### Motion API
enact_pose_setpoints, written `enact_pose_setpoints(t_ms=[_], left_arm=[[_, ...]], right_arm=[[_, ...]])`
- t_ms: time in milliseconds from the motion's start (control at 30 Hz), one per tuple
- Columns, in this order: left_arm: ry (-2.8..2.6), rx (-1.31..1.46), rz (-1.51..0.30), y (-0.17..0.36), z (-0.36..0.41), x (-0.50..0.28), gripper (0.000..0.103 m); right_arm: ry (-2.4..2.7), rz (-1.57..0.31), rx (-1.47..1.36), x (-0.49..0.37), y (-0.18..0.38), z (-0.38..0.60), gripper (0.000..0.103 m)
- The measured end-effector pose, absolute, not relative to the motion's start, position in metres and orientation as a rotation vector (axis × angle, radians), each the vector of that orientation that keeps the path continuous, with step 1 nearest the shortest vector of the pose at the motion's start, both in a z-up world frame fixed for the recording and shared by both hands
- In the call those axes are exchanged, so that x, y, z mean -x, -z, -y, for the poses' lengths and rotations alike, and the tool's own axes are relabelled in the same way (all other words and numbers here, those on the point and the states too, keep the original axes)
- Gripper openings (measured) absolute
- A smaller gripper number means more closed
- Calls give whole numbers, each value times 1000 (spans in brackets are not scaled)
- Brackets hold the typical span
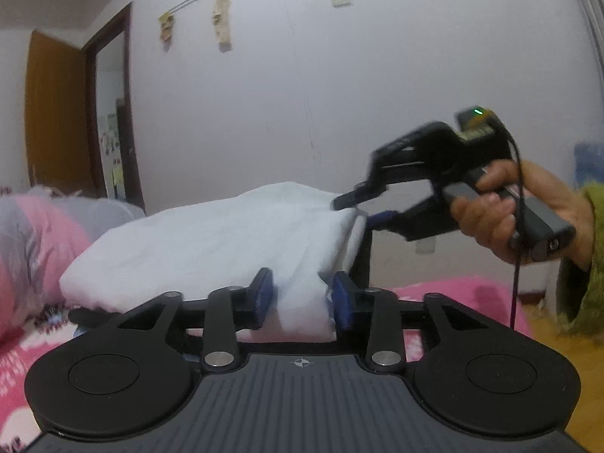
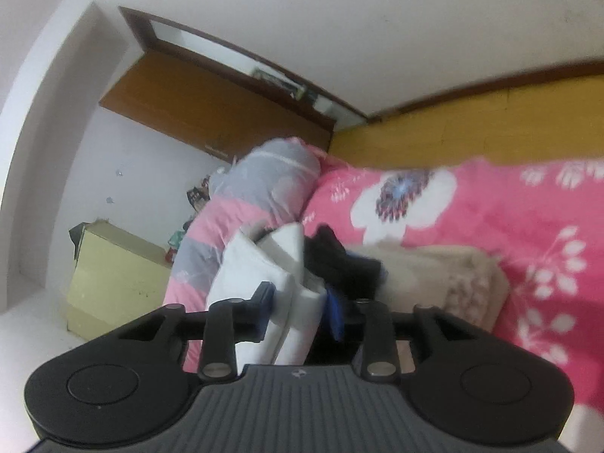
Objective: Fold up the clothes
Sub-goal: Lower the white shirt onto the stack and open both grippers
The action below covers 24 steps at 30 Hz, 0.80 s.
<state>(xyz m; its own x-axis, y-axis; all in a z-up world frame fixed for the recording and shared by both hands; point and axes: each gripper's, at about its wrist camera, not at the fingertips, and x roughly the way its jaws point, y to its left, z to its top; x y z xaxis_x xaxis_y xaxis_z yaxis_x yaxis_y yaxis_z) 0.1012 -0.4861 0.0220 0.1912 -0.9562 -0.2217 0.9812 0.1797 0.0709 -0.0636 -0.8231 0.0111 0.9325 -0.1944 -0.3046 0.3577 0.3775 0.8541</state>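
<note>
White folded cotton garment [image 1: 211,249] lifted above pink floral bedsheet [image 2: 509,211], soft, thick, layered edges. Left gripper [image 1: 302,298] fingers clamp its near edge; right gripper [image 2: 298,309] fingers pinch its right-hand end, narrow on stacked layers. Likely holding both points to carry or make another fold. Striped pink-grey quilt [image 2: 256,196] lies left; beige fuzzy cloth [image 2: 453,275] lies on the bed beyond.

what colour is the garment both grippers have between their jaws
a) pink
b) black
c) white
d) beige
c) The folded white garment sits between the jaws of the left gripper and the right gripper; pink is only the floral bedsheet beneath it.
</note>
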Motion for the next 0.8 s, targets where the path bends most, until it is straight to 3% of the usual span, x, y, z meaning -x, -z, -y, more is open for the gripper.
enact_pose_setpoints(t_ms=[233, 467, 567, 733, 800], left_arm=[[1351, 17, -210, -49, 479, -136, 43], [1315, 18, -321, -14, 509, -154, 44], [1339, 59, -334, -22, 502, -161, 48], [1326, 165, -305, -47, 501, -189, 66], [1271, 232, -372, -51, 516, -218, 66]], right_arm=[[402, -100, -729, 54, -75, 781, 34], [441, -235, -490, -1, -30, 744, 31], [451, -221, -453, 0, -24, 736, 31], [438, -105, -366, 11, -54, 719, 32], [464, -102, -301, 6, -53, 713, 32]])
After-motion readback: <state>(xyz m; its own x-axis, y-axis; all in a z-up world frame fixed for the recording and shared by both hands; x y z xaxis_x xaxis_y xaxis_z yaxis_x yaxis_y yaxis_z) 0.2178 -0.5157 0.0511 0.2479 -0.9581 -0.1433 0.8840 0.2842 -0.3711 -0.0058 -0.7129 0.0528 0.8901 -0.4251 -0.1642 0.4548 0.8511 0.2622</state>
